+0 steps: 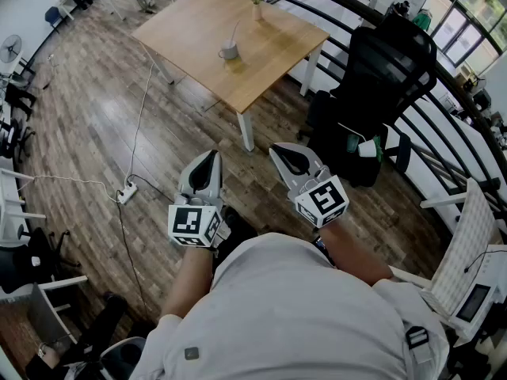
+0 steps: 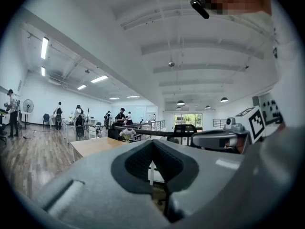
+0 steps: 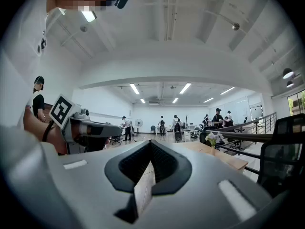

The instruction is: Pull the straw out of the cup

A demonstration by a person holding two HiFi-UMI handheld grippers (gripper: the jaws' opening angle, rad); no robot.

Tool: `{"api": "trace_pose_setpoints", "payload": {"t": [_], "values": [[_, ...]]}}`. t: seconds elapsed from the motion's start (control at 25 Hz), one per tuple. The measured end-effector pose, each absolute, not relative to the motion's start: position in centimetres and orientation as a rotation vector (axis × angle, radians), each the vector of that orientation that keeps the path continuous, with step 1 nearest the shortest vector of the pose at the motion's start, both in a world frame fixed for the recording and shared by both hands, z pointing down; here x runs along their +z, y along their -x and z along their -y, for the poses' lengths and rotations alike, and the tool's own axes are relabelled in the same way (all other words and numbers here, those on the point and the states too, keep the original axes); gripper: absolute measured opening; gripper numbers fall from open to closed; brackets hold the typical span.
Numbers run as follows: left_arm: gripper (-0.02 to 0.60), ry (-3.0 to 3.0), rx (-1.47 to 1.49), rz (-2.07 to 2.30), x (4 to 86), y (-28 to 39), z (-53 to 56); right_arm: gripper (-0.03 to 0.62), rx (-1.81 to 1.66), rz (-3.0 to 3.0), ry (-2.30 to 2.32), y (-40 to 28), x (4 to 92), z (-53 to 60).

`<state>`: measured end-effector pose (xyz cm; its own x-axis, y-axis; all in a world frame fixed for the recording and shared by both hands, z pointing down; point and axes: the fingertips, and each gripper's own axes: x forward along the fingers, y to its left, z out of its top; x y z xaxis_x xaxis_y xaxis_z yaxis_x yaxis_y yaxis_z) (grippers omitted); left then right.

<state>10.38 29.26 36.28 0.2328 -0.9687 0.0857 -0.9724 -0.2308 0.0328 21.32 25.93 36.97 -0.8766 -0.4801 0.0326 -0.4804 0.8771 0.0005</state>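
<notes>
While we hold the left gripper (image 1: 207, 161) and the right gripper (image 1: 287, 153) closed and empty at lower centre, the small grey cup (image 1: 228, 52) stands far off on the light wooden desk (image 1: 273, 50) at the top, with the thin white straw (image 1: 235, 32) inside it. The whole task is left.

Table (image 1: 261, 62): it stands far from you, ahead of both grippers.
Cup (image 1: 228, 51): on the table, near its middle, with the straw (image 1: 234, 32) standing in it.
Vase (image 1: 255, 6): on the table's far edge, behind the cup.
Chair (image 1: 380, 77): right of the table, beside the railing (image 1: 444, 129) that runs along the right.
Power strip (image 1: 127, 192): on the floor, left of your left gripper (image 1: 207, 158).
Your grippers: side by side near you, the right gripper (image 1: 282, 153) just beside the left one, both well apart from the cup.
</notes>
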Motion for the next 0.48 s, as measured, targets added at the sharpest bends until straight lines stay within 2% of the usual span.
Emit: {"api": "trace_pose_setpoints", "payload": {"t": [0.48], "values": [[0.005,-2.387,0.072,1.867,36.9,-5.1,-27.1,0.009,0.029,2.994,-0.761,-16.3,37.5,-23.7]]}}
